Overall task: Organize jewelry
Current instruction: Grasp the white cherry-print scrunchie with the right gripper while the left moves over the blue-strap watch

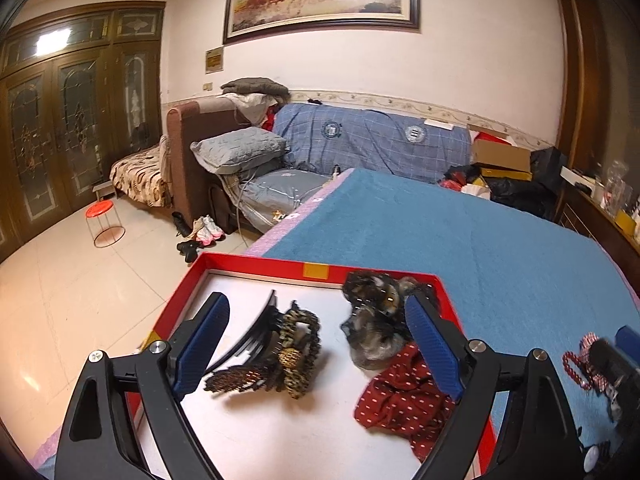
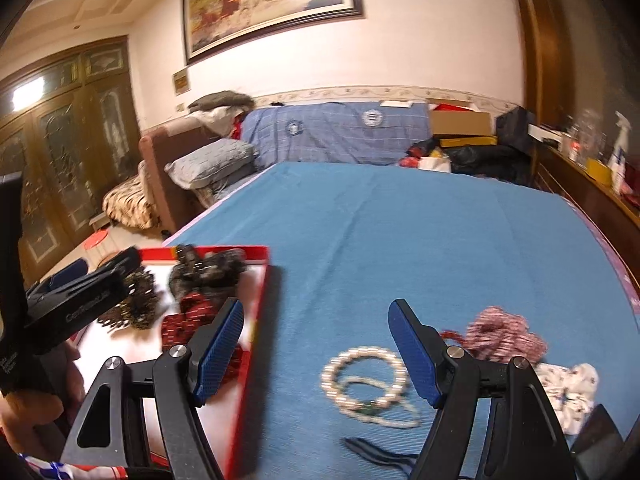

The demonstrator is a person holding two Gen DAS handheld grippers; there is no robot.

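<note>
Tilting downward over a red-rimmed tray [image 1: 256, 263], the left tongs [image 1: 316, 344] fill the lower half of the left wrist view, their 2 blue-padded fingers [image 1: 202, 344] spread wide. Nothing is gripped: between the pads, on the tray's white floor, lie a beaded gold-and-black hair clip [image 1: 276, 354] and a black curved comb [image 1: 256, 326], both clear of the pads. A dark furry scrunchie [image 1: 370, 322] sits in the tray's upper right corner, close by the right-hand pad, and a red dotted fabric piece [image 1: 400, 396] lies under that pad; whether it touches the pad I cannot tell.

In the right wrist view the right tongs [image 2: 316, 354] also point downward, over a surface covered with a blue cloth [image 2: 400, 220], and stand wide open and empty. A pearl bracelet [image 2: 362, 384] lies on the cloth between the 2 fingers, nearer the right one. A blurred pink beaded strand [image 2: 504, 334] and a white floral scrunchie [image 2: 568, 392] rest at lower right, outside the fingers. The tray appears at left centre, with the left tongs' black body above it.
</note>
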